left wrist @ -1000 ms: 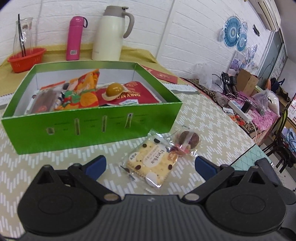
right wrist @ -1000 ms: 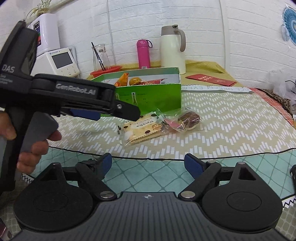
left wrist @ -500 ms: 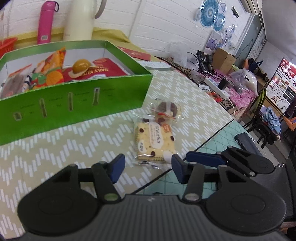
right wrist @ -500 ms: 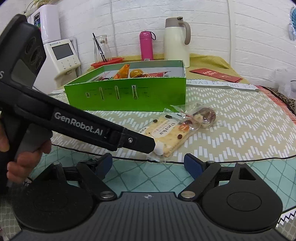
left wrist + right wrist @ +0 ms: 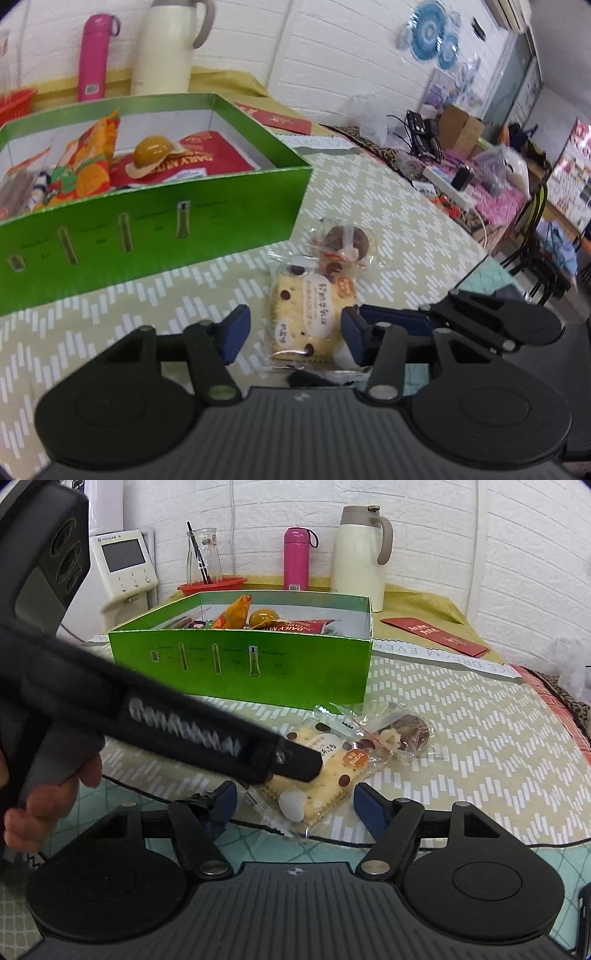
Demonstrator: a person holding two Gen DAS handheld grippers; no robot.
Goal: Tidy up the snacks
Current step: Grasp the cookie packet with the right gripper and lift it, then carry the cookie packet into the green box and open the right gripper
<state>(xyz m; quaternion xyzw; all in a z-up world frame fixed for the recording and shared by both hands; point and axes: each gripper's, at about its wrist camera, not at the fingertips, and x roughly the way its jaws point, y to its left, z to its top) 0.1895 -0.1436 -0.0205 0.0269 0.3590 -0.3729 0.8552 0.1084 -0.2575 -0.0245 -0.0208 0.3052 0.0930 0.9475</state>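
Observation:
A cracker packet with brown dots (image 5: 308, 314) (image 5: 328, 768) lies on the patterned cloth in front of the green box (image 5: 147, 218) (image 5: 258, 664). A clear-wrapped chocolate snack (image 5: 343, 243) (image 5: 402, 734) lies just beyond it. The box holds several snack packs. My left gripper (image 5: 291, 332) is open, its blue pads on either side of the cracker packet's near end. In the right wrist view the left gripper's black finger (image 5: 295, 762) lies over the packet. My right gripper (image 5: 293, 806) is open, just in front of the same packet.
A cream thermos jug (image 5: 360, 557), a pink bottle (image 5: 296, 559), a red basket with a glass jar (image 5: 210, 585) and a white appliance (image 5: 123, 572) stand behind the box. A red envelope (image 5: 439, 635) lies at the right. A cluttered side table (image 5: 480, 173) is beyond the table's edge.
My left gripper has moved down and forward over the cracker packet, so its pads now flank it. My right gripper has come closer to the packet from the front.

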